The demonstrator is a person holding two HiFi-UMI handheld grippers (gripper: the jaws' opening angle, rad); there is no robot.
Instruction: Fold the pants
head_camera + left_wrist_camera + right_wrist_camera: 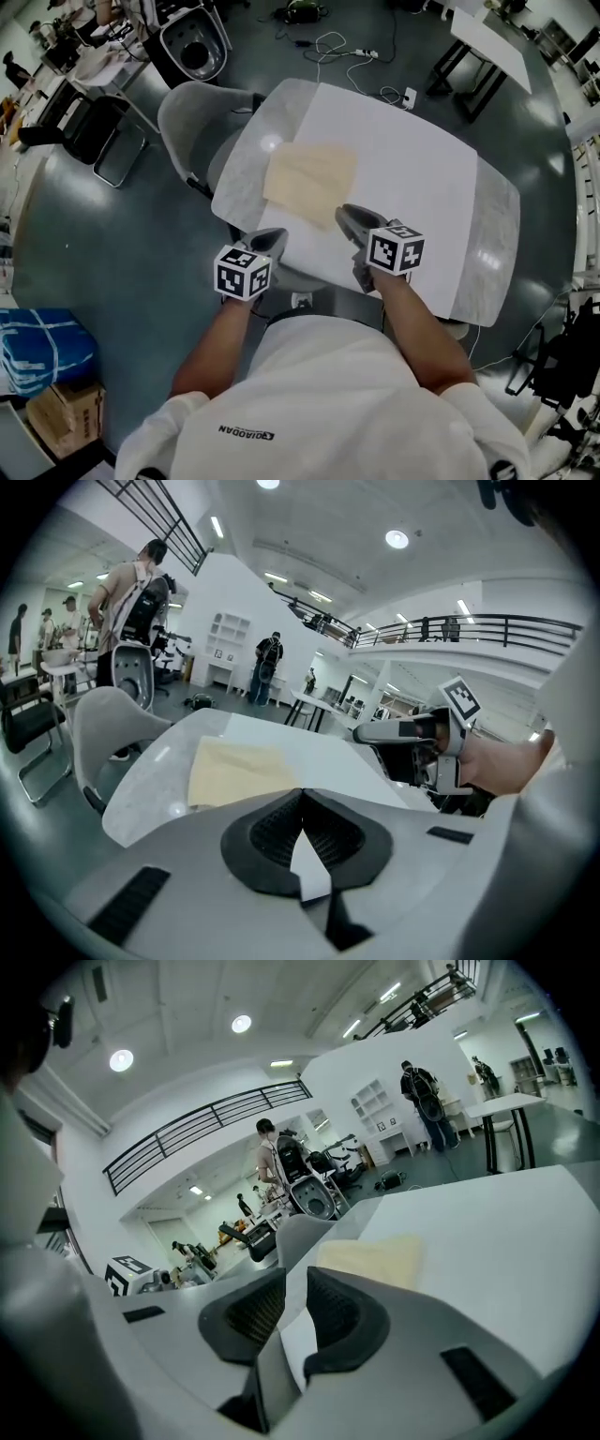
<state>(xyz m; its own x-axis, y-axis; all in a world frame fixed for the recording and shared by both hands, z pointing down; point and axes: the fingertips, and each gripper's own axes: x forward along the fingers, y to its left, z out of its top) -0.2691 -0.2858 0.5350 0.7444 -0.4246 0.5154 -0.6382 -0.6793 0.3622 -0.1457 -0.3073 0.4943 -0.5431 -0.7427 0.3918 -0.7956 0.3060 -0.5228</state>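
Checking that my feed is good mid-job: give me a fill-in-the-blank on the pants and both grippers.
1. The pants lie on the table, held by ____ gripper.
2. The left gripper has its jaws ____, with nothing between them.
3. The right gripper has its jaws standing ____, with nothing between them.
Missing words: neither; shut; apart.

Bright ceiling lamps point(397, 539); dark fisheye edges

Matt, soft-looking cream cloth in the pants point(309, 173) at frame centre, on a smooth matt white sheet point(422, 178) over a glossy pale surface point(497, 230), above a faintly shiny dark floor point(94, 253).
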